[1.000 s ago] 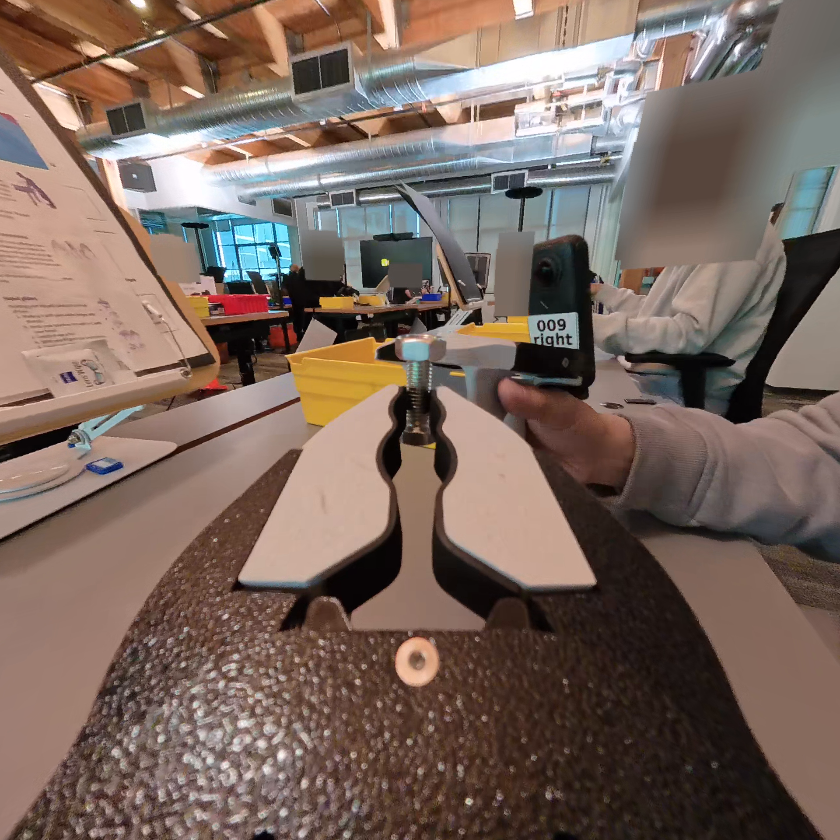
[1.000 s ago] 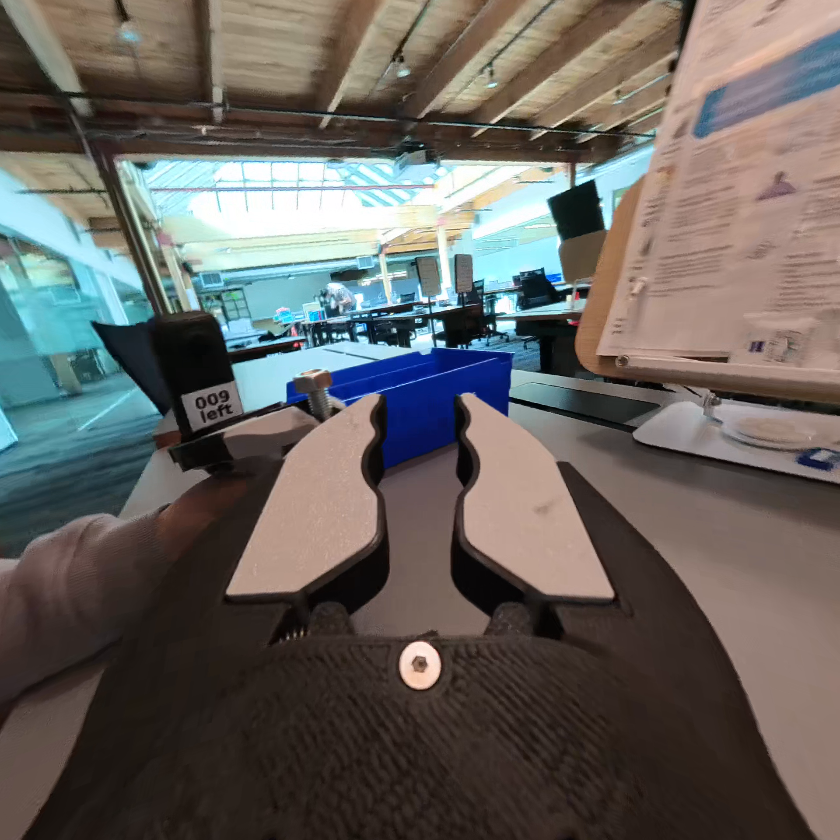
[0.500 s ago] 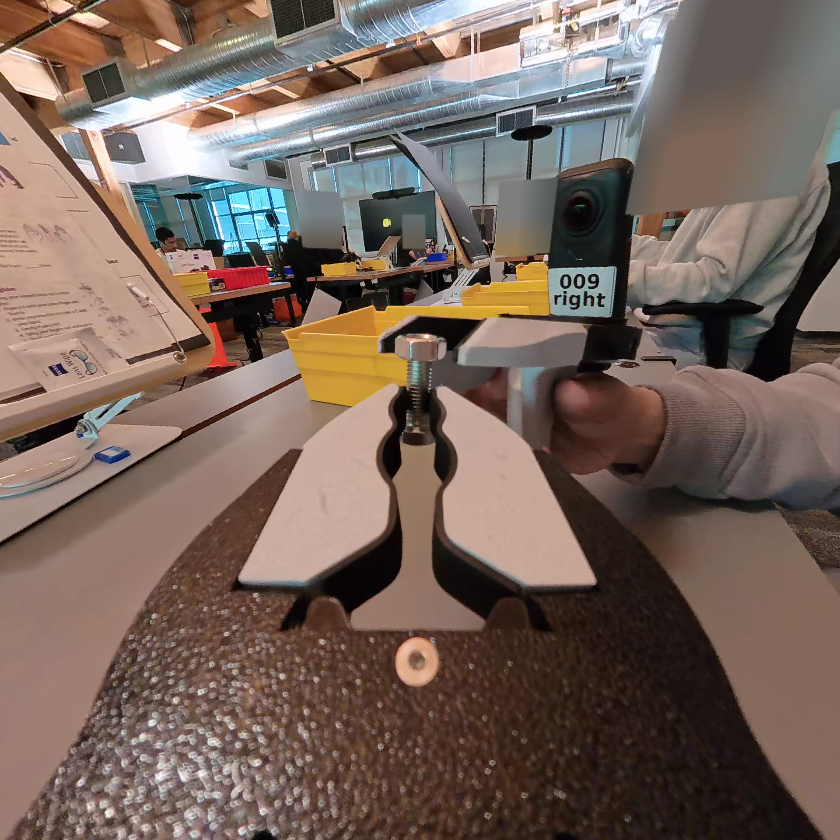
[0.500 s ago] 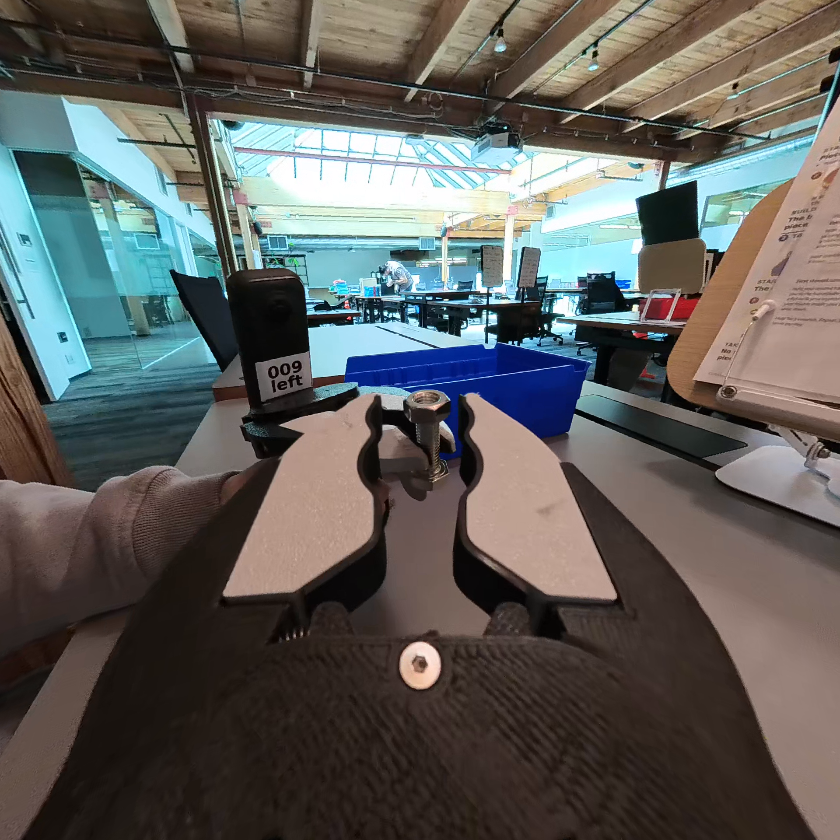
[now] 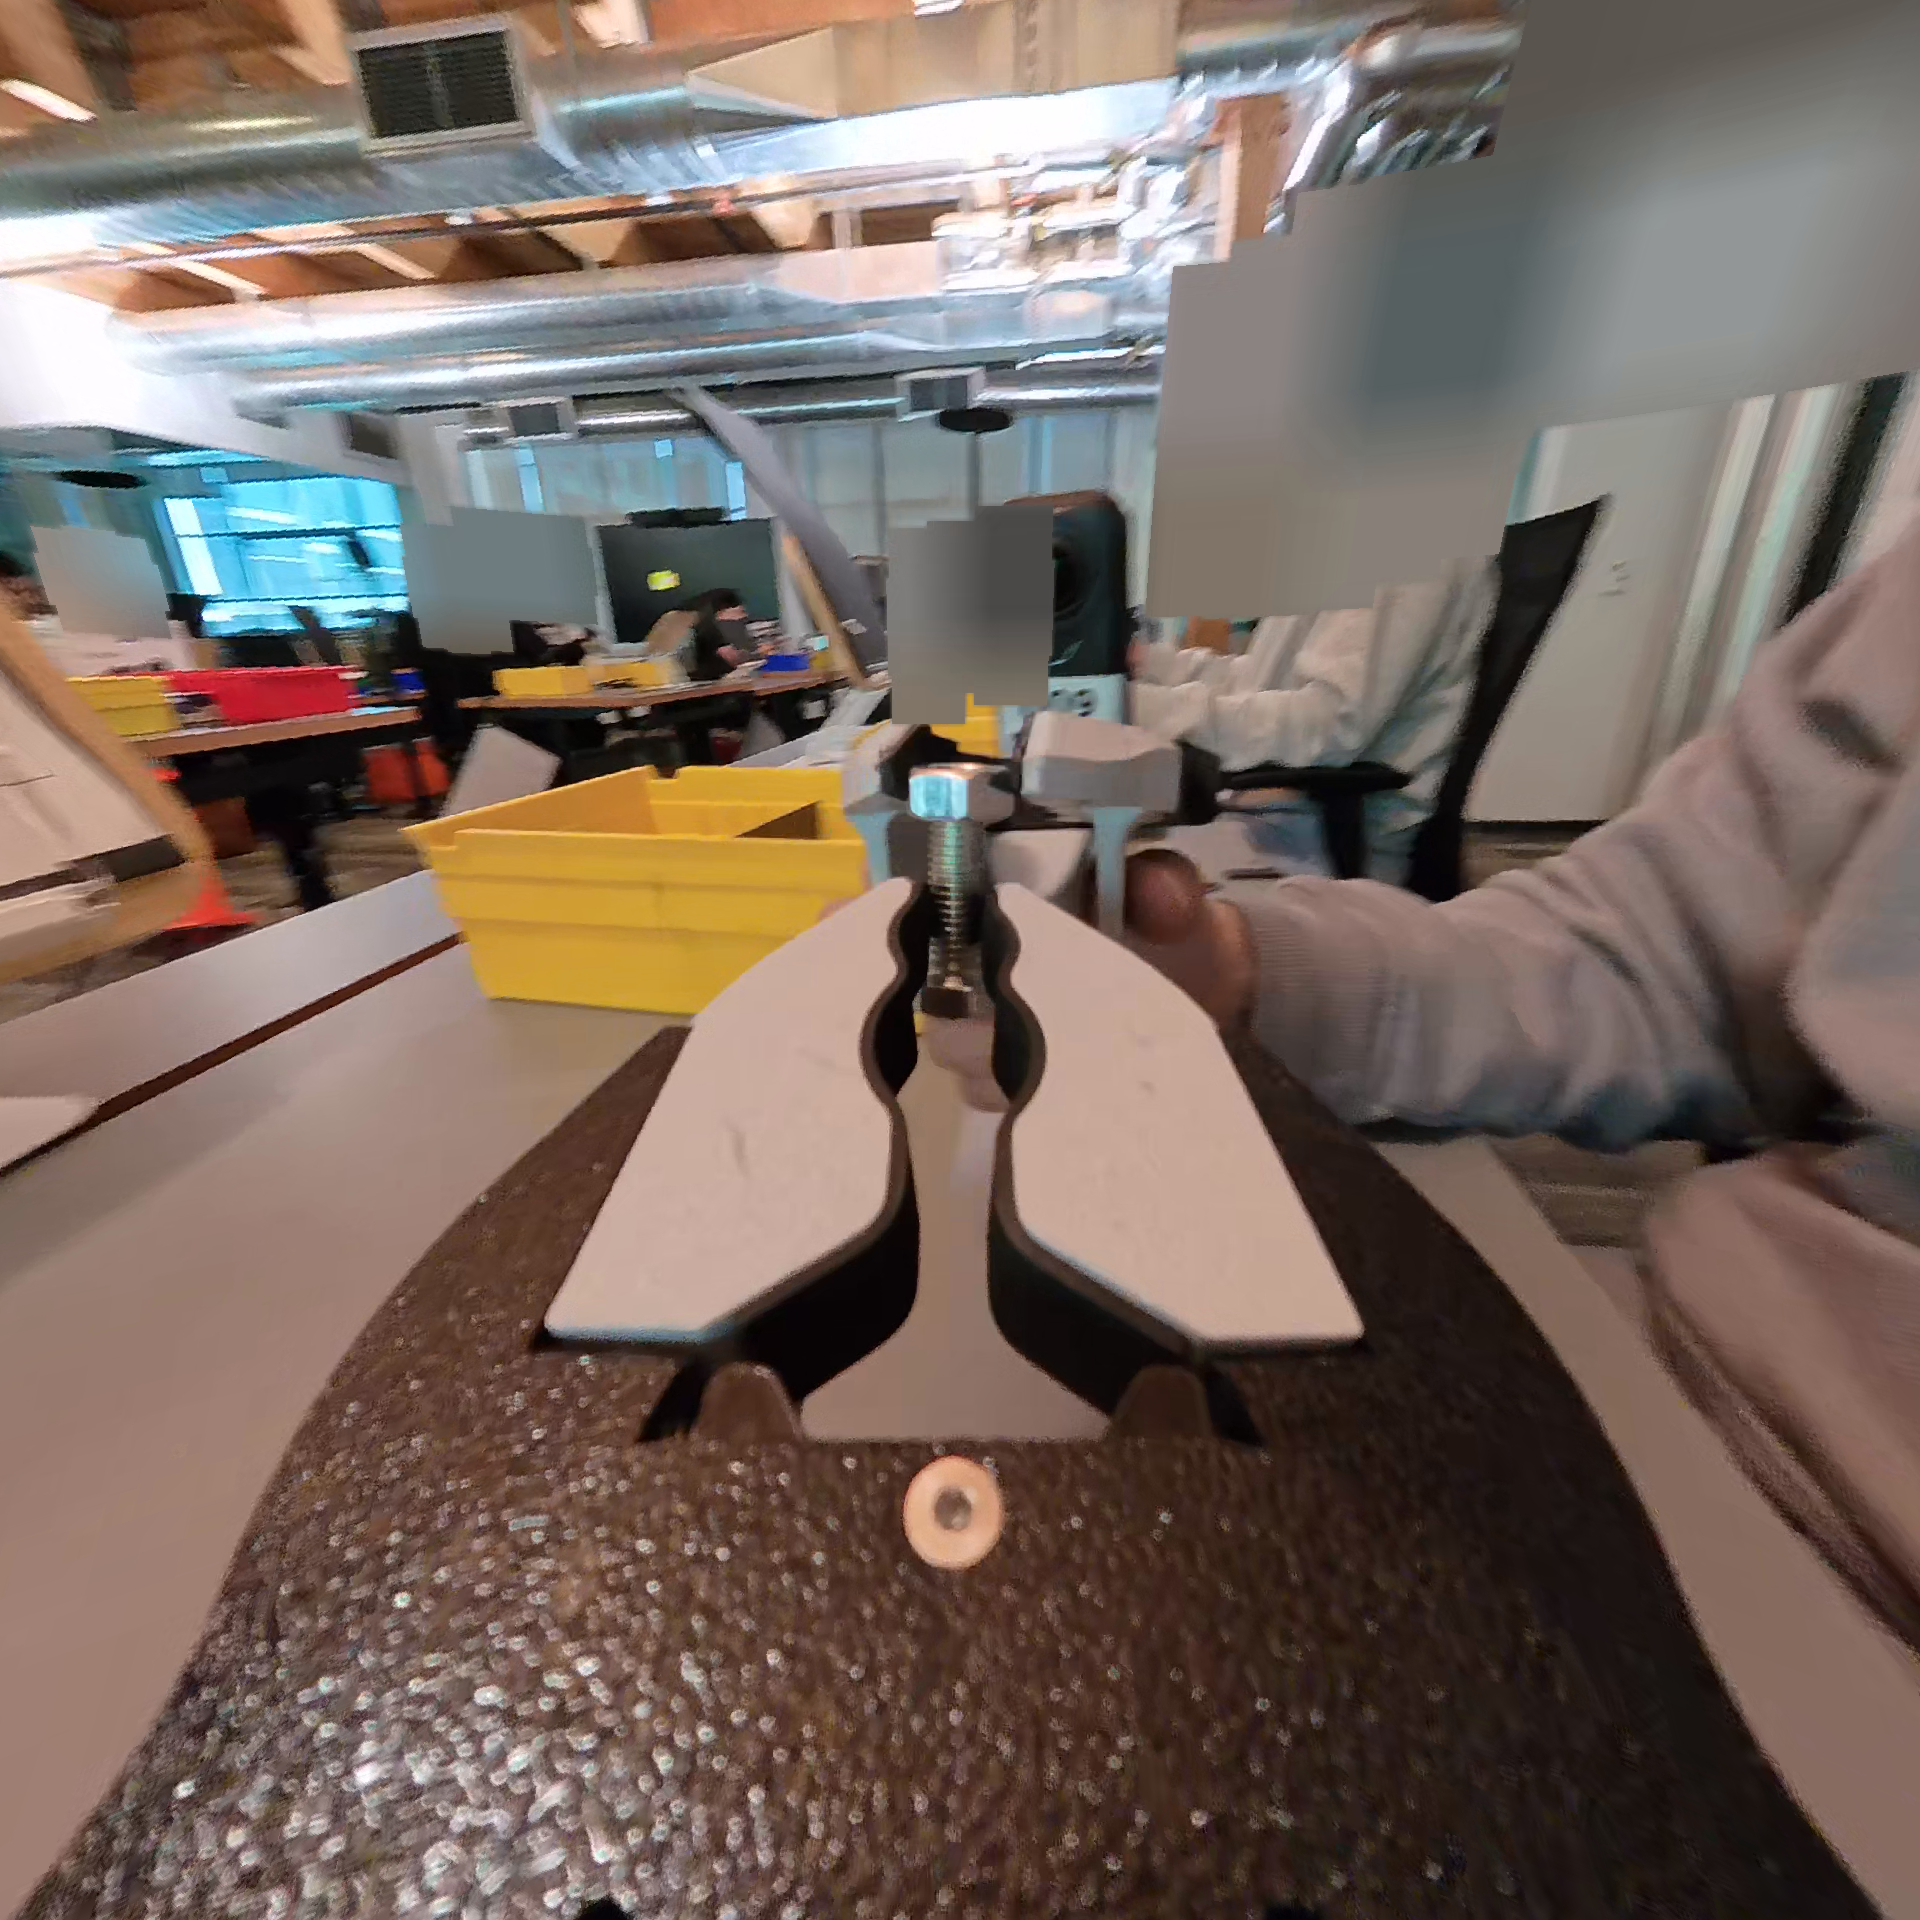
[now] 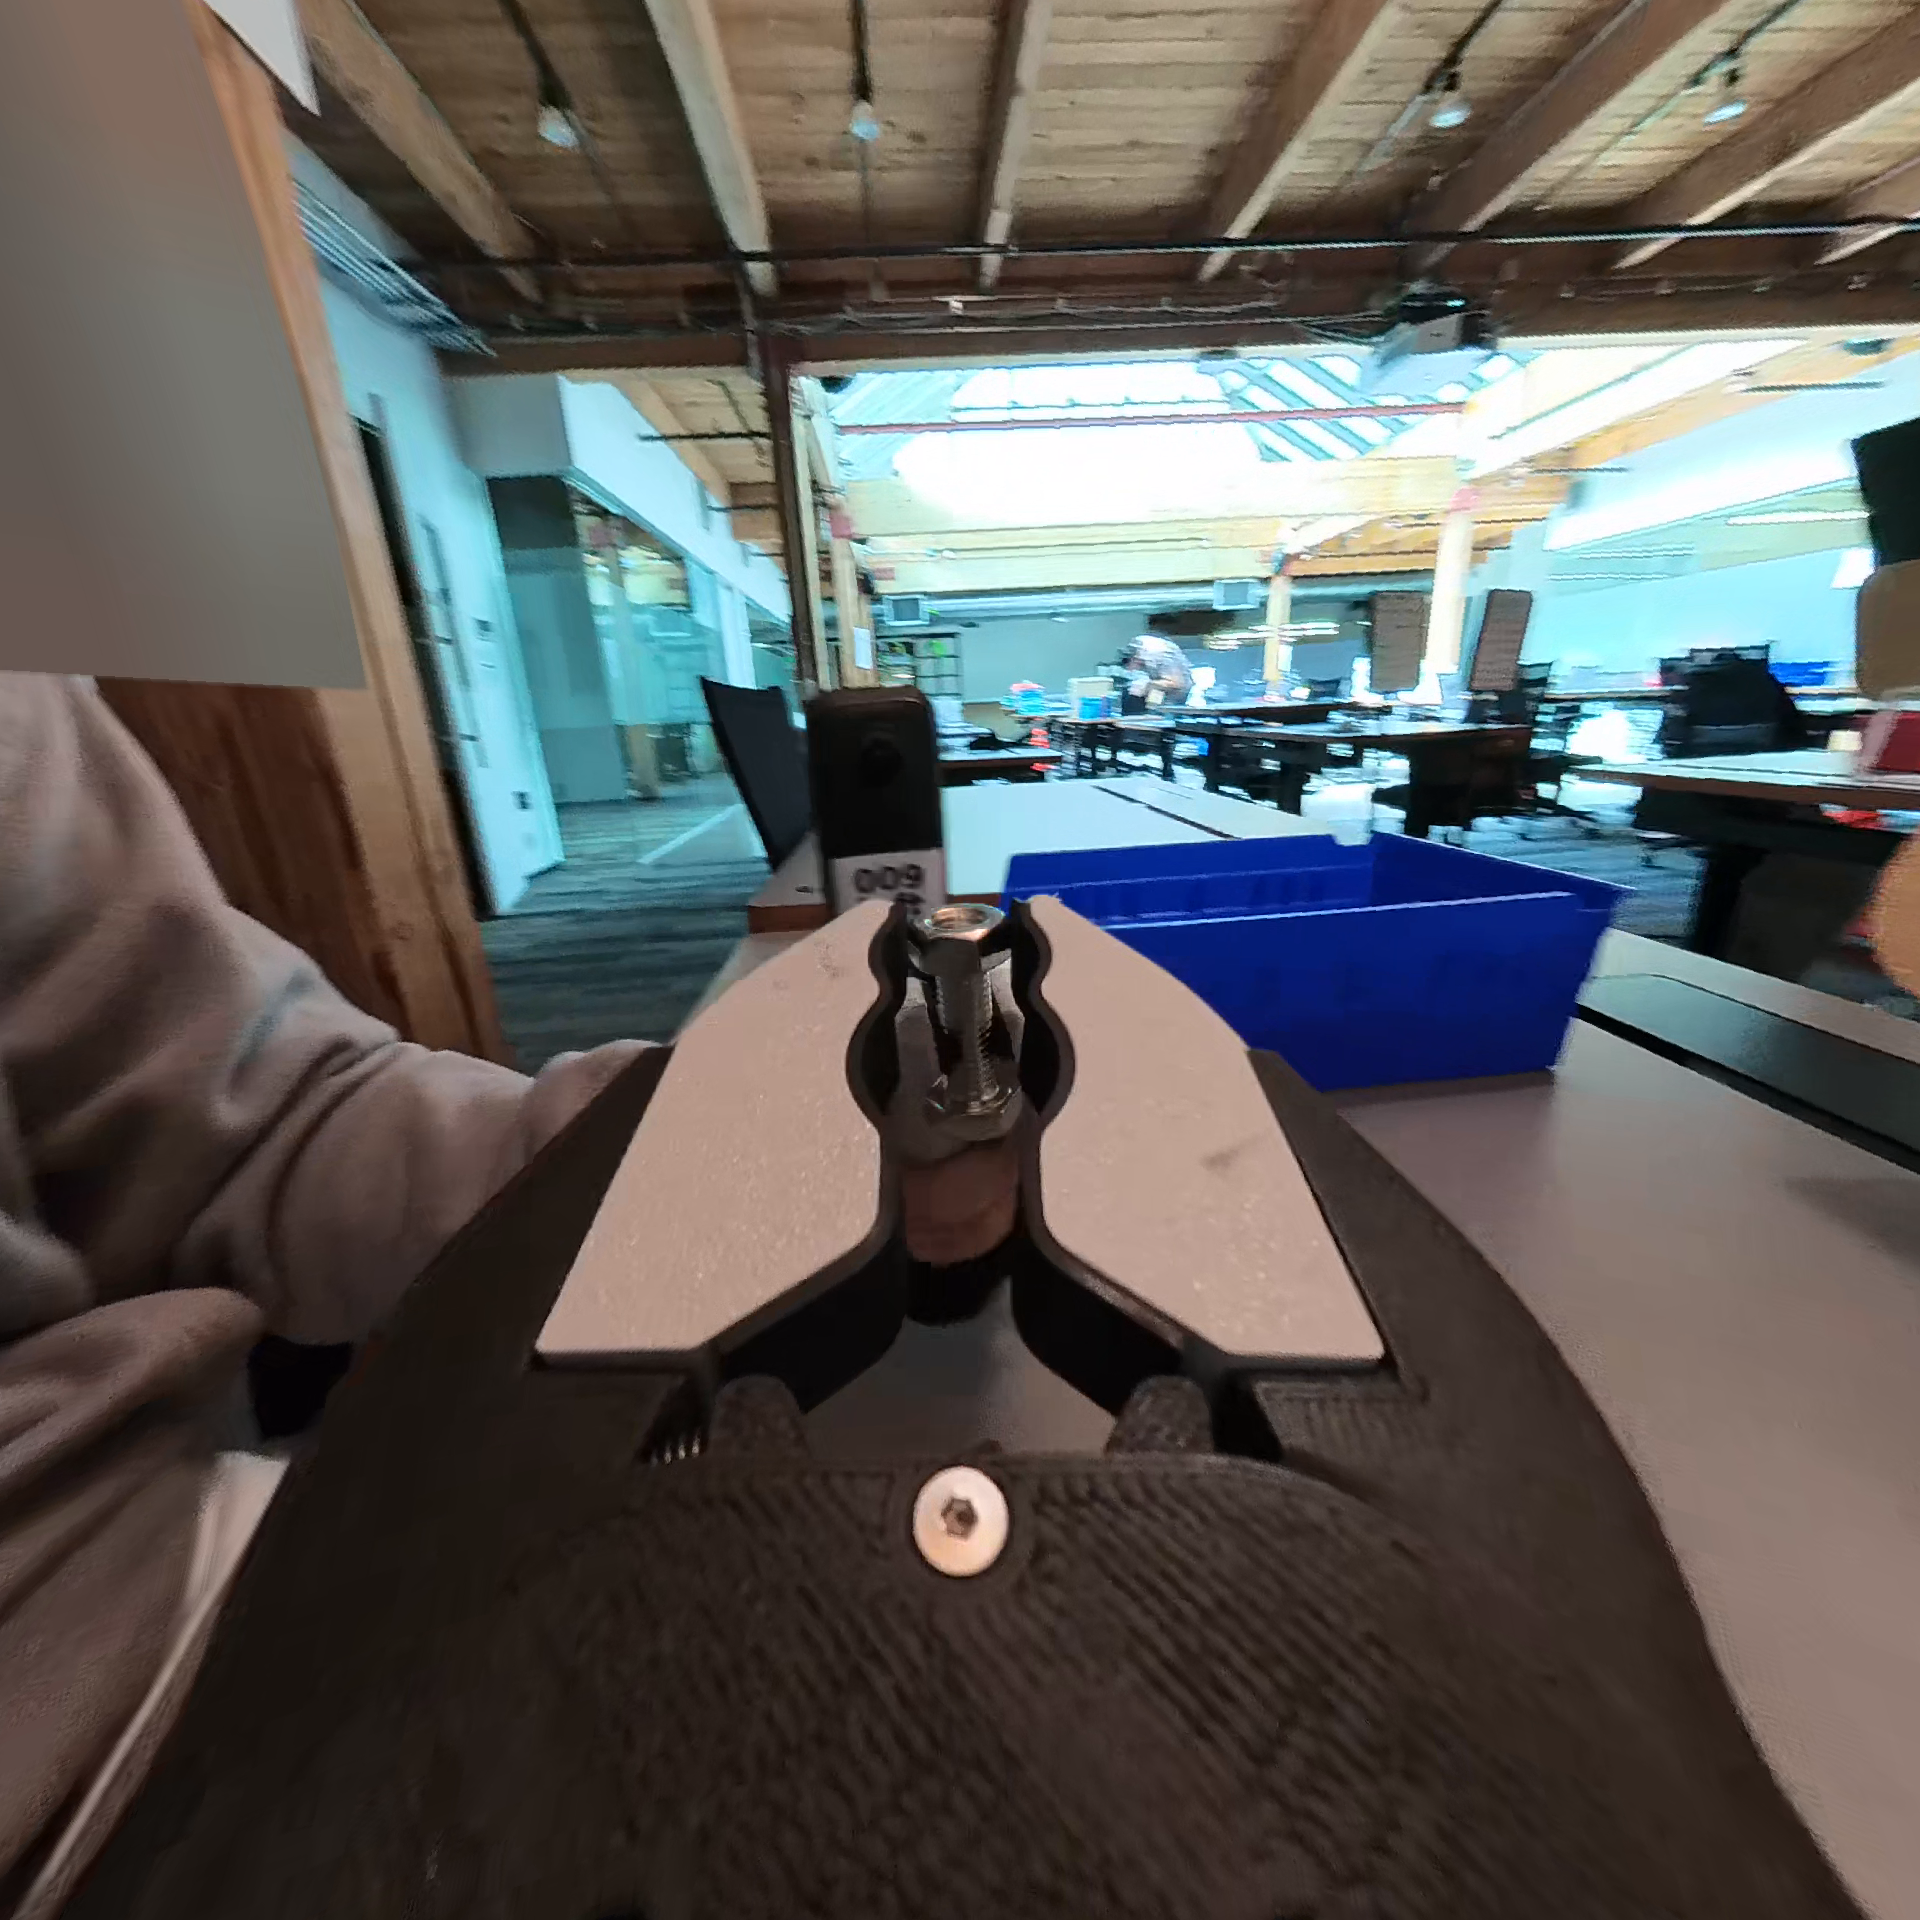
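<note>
My left gripper [image 5: 951, 904] is shut on the threaded shank of a steel bolt [image 5: 948, 883] and holds it upright above the grey table [image 5: 312, 1091]. The bolt's hex head [image 5: 940, 798] is on top and a nut [image 5: 951, 1000] sits low on the thread. My right gripper [image 6: 956, 920] faces the left one and is shut on the bolt's hex head [image 6: 956, 930]. The nut [image 6: 971, 1101] shows lower between its fingers. In the left wrist view the right gripper's fingers [image 5: 871, 821] flank the head. The left gripper's camera block [image 6: 873, 774] shows just behind.
A yellow bin [image 5: 644, 883] stands on the table behind the bolt in the left wrist view. A blue bin [image 6: 1351, 966] stands at the right in the right wrist view. Grey sleeves [image 5: 1558, 935] [image 6: 208, 1039] reach in. A person sits in a chair [image 5: 1330, 707] beyond. Left and right tips are no more than a few centimetres apart.
My right gripper moved in over the bolt and its jaws narrowed onto the hex head. My left gripper kept its hold on the shank while both views swung.
</note>
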